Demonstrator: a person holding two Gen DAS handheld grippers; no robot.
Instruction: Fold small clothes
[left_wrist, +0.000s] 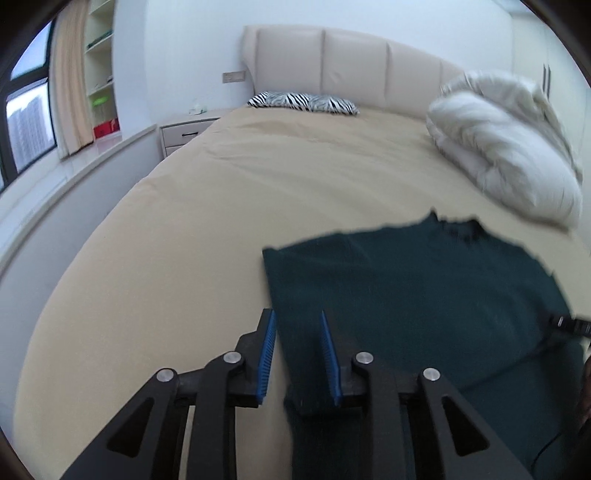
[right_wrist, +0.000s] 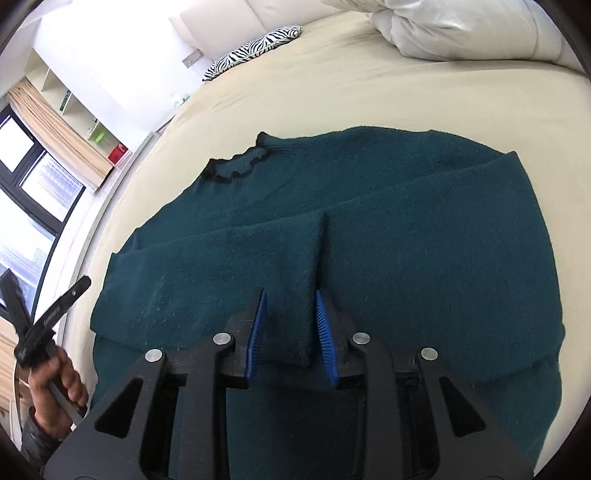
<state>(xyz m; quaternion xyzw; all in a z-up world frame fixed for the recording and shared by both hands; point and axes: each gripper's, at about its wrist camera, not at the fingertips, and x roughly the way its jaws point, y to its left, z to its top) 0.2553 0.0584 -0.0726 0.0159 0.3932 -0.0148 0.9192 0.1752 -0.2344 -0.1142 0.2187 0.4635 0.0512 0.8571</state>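
A dark green knit sweater (right_wrist: 388, 229) lies flat on the beige bed (right_wrist: 369, 81), its ruffled collar (right_wrist: 236, 166) at the far side and both sleeves folded across the body. My right gripper (right_wrist: 290, 308) is open above the sleeve cuffs (right_wrist: 291, 332), which lie between its blue pads. In the left wrist view the sweater (left_wrist: 406, 288) lies to the right. My left gripper (left_wrist: 297, 328) is open over the sweater's left edge, with a strip of the fabric between its pads. The left gripper (right_wrist: 48, 314) also shows in the right wrist view, held in a hand.
A white bunched duvet (left_wrist: 509, 147) lies at the bed's far right. A zebra-print pillow (left_wrist: 303, 101) sits by the padded headboard (left_wrist: 351, 66). A nightstand (left_wrist: 188, 131), a window ledge (left_wrist: 74, 166) and shelves (left_wrist: 99, 66) are to the left.
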